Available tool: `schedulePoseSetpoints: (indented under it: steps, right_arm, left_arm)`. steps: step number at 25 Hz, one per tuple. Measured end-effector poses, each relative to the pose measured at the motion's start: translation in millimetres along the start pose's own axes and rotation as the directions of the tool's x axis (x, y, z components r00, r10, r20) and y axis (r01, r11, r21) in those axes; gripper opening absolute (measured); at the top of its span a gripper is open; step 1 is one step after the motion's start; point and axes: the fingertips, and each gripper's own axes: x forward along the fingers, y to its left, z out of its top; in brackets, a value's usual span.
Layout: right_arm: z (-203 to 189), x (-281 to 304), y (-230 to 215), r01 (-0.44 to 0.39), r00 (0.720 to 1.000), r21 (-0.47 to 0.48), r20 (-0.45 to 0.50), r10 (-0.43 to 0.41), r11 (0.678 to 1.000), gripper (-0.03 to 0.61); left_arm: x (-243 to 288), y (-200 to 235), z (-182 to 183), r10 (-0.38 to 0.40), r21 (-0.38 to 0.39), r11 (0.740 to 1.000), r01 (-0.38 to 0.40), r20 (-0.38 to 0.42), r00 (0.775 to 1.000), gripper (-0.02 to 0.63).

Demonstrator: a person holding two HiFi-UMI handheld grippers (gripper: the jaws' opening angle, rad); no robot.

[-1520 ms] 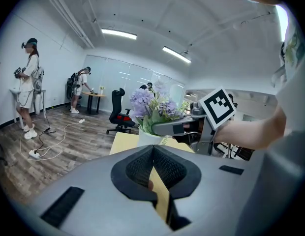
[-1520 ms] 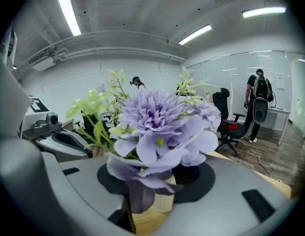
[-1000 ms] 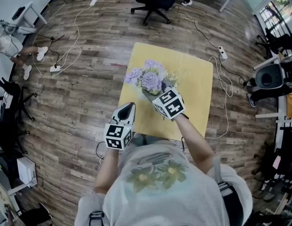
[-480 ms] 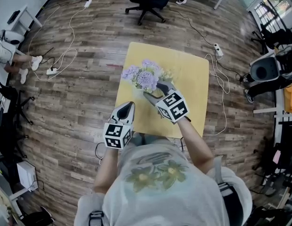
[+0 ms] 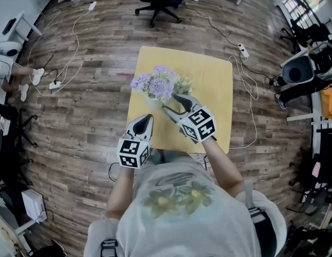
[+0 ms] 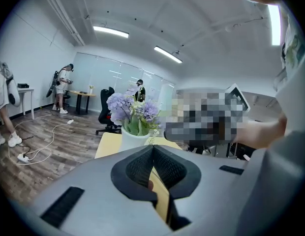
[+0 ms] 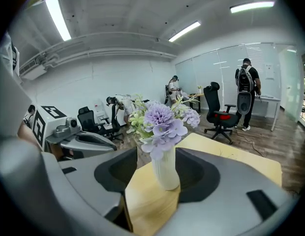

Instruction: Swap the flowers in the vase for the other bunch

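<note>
I see a square yellow surface (image 5: 211, 103) standing on the wood-plank floor (image 5: 91, 116). Directly on it stands a white vase (image 7: 166, 170), upright, near the surface's left edge in the head view, with lilac flowers (image 5: 156, 83) in it.

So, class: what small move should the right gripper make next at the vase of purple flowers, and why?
Probably ease the right gripper forward and up toward the purple flowers. Its jaws stand open and empty, lined up on the white vase, and the bunch in it has to come out first.
</note>
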Motion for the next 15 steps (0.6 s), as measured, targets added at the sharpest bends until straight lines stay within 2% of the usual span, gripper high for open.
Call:
schedulePoseSetpoints:
  steps: [8, 11, 15]
  right_arm:
    - [-8.1, -22.3, -0.5, 0.021, 0.997, 0.018, 0.073, -0.022, 1.0, 0.215]
    - [-8.7, -33.9, -2.3, 0.048, 0.991, 0.015, 0.12, -0.049, 0.999, 0.092]
    - [-8.3, -41.9, -1.1, 0.038, 0.986, 0.02, 0.161, -0.04, 0.999, 0.069]
  left_arm:
    - [11.5, -18.3, -0.5, -0.041, 0.019, 0.999, 0.042, -0.013, 0.999, 0.018]
    - [15.1, -26.2, -1.5, -0.057, 0.028, 0.998, 0.058, -0.016, 0.998, 0.018]
    - [22.4, -33.8, 0.3, -0.081, 0.038, 0.996, 0.082, -0.021, 0.997, 0.018]
